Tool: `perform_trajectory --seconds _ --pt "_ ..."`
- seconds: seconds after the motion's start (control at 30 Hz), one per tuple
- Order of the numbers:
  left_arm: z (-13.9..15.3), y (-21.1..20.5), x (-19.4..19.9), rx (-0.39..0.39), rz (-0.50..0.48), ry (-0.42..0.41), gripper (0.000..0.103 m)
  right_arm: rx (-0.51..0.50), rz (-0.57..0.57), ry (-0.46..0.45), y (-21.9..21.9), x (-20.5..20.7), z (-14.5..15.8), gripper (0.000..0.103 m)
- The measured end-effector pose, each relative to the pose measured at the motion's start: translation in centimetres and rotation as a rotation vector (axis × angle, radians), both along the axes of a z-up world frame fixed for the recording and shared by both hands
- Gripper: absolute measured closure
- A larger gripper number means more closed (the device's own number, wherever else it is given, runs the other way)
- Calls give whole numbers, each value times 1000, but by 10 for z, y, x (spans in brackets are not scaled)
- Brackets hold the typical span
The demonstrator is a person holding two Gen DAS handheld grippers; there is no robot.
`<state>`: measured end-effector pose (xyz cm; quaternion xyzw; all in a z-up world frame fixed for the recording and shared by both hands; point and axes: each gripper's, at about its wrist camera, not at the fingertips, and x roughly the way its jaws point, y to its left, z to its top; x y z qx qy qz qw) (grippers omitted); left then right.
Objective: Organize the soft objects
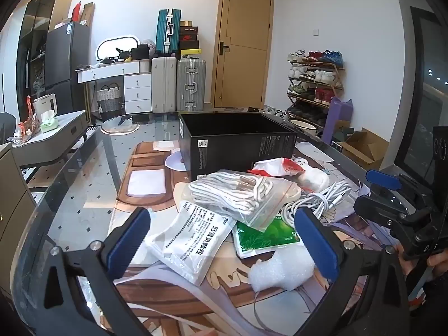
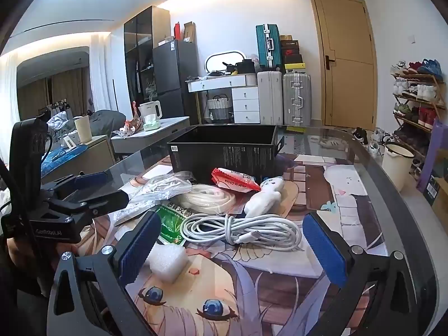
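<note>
A pile of soft items lies on the glass table in front of an open black box (image 1: 238,142) (image 2: 224,151). It holds a white printed sachet pack (image 1: 190,238), a clear zip bag of white cord (image 1: 238,196) (image 2: 159,186), a green packet (image 1: 260,238) (image 2: 170,224), a coiled white cable (image 1: 316,201) (image 2: 246,229), a white foam piece (image 1: 280,271) (image 2: 165,260), a red-and-white packet (image 1: 277,166) (image 2: 232,180) and a white plush toy (image 1: 313,177) (image 2: 266,198). My left gripper (image 1: 224,246) is open above the sachet pack. My right gripper (image 2: 232,254) is open over the cable.
The table (image 1: 84,196) carries a printed cartoon mat (image 2: 252,294) under glass. Its curved edge runs along the left and right. Beyond stand a side table with a kettle (image 1: 44,106), suitcases (image 1: 190,84), a door (image 1: 243,44) and a shoe rack (image 1: 313,84).
</note>
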<state>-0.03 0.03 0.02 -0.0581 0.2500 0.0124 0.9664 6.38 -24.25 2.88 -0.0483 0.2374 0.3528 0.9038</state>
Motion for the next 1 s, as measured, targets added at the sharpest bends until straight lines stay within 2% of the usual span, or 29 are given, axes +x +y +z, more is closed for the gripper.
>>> perform_trajectory --seconds 0.1,1.0 --pt "1 0 -2 5 3 -9 0 -4 5 24 0 2 -1 0" --pt "-1 2 -1 5 -3 3 0 -9 3 14 2 1 -1 0"
